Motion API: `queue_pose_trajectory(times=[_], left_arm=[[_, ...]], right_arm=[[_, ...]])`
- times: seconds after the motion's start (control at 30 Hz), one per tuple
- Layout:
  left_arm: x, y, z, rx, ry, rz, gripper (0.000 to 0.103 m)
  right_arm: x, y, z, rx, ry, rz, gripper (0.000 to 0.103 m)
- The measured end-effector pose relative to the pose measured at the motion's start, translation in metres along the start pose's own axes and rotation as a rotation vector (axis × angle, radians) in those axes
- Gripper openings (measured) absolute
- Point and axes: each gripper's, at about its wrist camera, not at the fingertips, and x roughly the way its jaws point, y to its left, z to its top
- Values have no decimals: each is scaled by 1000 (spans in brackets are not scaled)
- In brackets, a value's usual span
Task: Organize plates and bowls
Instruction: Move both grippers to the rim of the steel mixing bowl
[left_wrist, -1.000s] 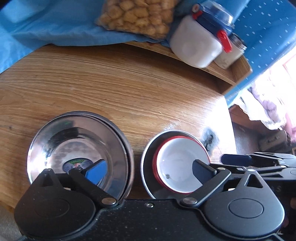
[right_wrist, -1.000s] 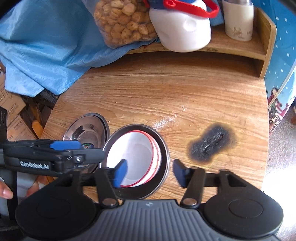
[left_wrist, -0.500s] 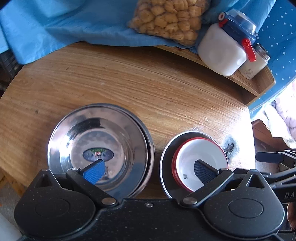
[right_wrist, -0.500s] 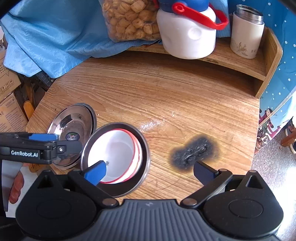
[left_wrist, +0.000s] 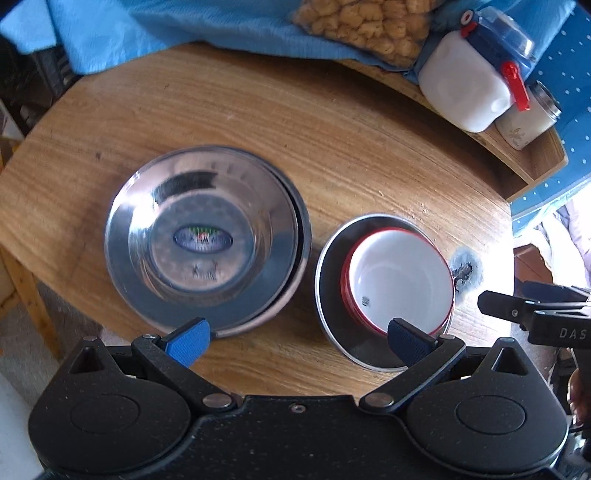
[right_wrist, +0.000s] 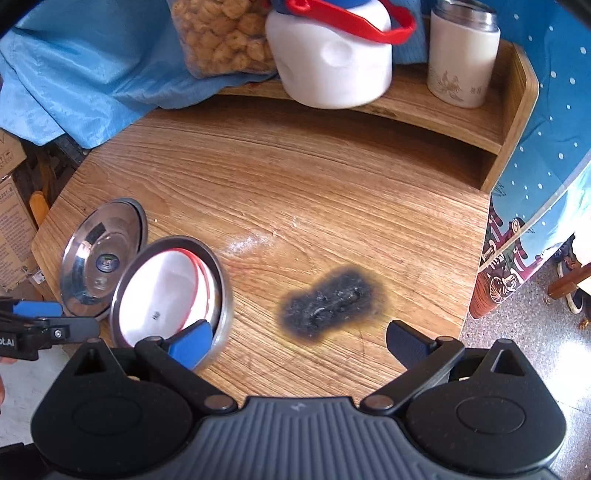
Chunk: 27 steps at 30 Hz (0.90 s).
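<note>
Bowls with red rims (left_wrist: 400, 282) are sitting nested in a steel plate (left_wrist: 334, 295) just ahead of the left gripper (left_wrist: 297, 339), whose jaws are standing wide with nothing between them. Compared with a second earlier, the right gripper (right_wrist: 301, 341) has been opening its jaws and is now hanging spread and empty, drawn off rightward so the bowls (right_wrist: 166, 291) lie at its left fingertip. That suggests the bowl stack is released and this step is finishing. Left of it, the steel plates (left_wrist: 207, 240) are resting stacked on the counter (left_wrist: 332, 147). How many bowls or plates are nested is hard to tell. Farther off, a burn mark (right_wrist: 332, 299) is showing, and the jug (right_wrist: 328, 59) and snack bag (right_wrist: 221, 40) are cut off.
</note>
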Motion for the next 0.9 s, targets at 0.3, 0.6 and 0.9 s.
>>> queue_pose_trajectory(times=[0.3, 0.6, 0.9], left_arm=[[14, 4, -13, -148, 35, 17, 102], [21, 9, -23, -258, 16, 47, 102], [28, 8, -25, -278, 10, 55, 96]], right_arm=[[13, 1, 1, -34, 34, -3, 103], [25, 10, 11, -94, 57, 7, 103], [30, 12, 16, -110, 64, 10, 103]])
